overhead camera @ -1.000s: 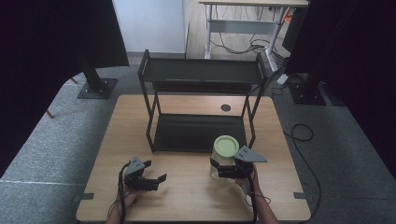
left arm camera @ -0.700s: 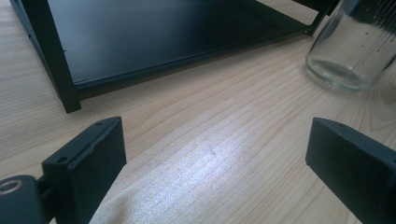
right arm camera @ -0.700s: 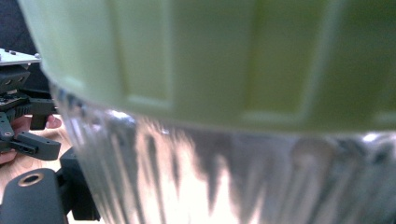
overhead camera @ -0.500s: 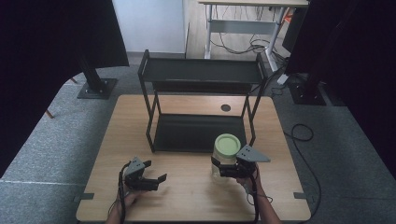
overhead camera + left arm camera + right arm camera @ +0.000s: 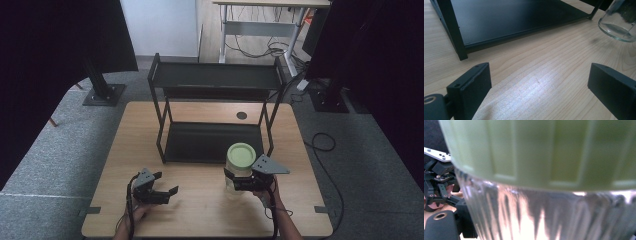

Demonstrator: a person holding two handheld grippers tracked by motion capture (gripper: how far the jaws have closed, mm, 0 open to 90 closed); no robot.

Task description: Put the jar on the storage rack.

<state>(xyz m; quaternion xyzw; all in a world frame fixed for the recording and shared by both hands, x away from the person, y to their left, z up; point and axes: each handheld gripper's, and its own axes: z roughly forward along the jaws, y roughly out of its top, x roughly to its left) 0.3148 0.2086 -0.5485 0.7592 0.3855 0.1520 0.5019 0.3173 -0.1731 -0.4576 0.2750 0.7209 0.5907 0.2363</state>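
A clear glass jar (image 5: 235, 175) with a pale green screw lid (image 5: 241, 154) hangs just above the wooden table, in front of the rack's right front leg. My right gripper (image 5: 239, 183) is shut on its glass body below the lid. In the right gripper view the lid (image 5: 536, 150) and ribbed glass (image 5: 549, 215) sit very close to the camera. My left gripper (image 5: 167, 183) stands open over bare wood at the front left, nothing between its jaws (image 5: 539, 87). From there the jar's base (image 5: 617, 28) shows raised off the table at the upper right.
A black two-level metal rack (image 5: 215, 75) stands at the middle back of the wooden table (image 5: 300, 150); its low shelf (image 5: 511, 17) lies just beyond my left gripper. A small round hole (image 5: 242, 115) sits in the tabletop behind the rack.
The jar and my right gripper have shifted only very slightly. My left gripper has stayed where it was, still open.
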